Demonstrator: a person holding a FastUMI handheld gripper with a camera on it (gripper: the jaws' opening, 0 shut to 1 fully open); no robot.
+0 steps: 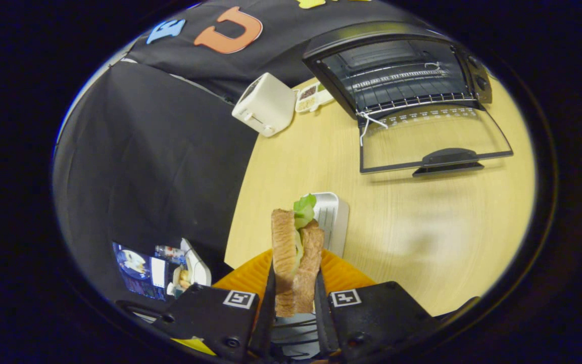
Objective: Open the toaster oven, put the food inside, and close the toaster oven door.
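Note:
A sandwich (pixel 295 253) of two brown bread slices with green lettuce stands on edge between my fingers, and my gripper (pixel 295 298) is shut on it, both fingers pressing its sides. It hangs above an orange plate (pixel 344 275) just under the fingers. Far beyond, across the wooden table (pixel 422 227), the black toaster oven (pixel 397 71) stands with its glass door (pixel 432 141) folded down flat and its wire rack (pixel 412 98) showing inside.
A white pop-up toaster (pixel 265 103) stands at the table's far corner, with a small divided dish (pixel 311 97) beside it. A white ribbed tray (pixel 332 217) lies just beyond the plate. Black cloth hangs past the table's left edge.

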